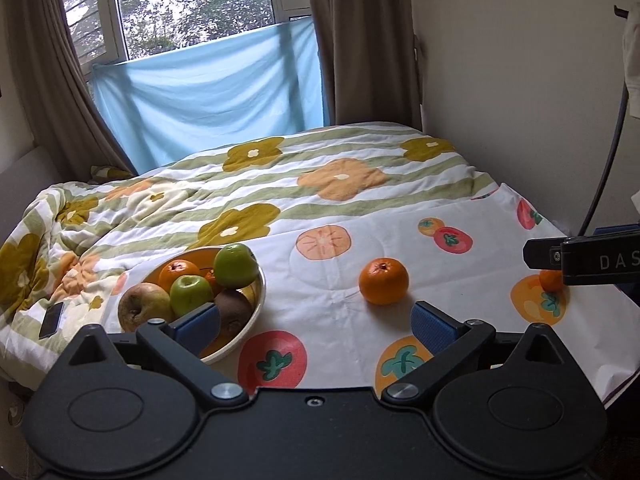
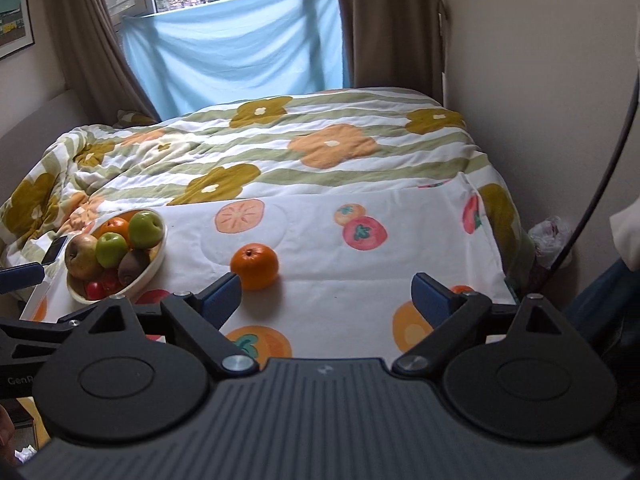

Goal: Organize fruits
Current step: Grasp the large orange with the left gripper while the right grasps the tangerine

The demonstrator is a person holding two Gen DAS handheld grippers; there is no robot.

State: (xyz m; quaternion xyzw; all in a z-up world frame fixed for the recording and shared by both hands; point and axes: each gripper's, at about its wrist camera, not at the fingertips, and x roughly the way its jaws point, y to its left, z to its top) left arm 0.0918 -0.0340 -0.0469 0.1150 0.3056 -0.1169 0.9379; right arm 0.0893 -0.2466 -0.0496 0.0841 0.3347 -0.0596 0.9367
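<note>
Two loose fruits are sitting outside the bowl (image 1: 256, 304): an orange (image 1: 383, 281) mid-cloth and a small orange (image 1: 550, 280) by the right edge, partly hidden. Both grippers are hanging spread wide, holding nothing; left gripper (image 1: 316, 322) has the orange ahead, slightly right of centre, while right gripper (image 2: 327, 294) has it ahead-left, beside its left finger. Left looks better lined up.

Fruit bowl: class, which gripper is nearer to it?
Left. The left gripper has one of its open jaws right at the bowl's near rim. The right gripper sits off to the bowl's right, beyond the loose orange.
</note>
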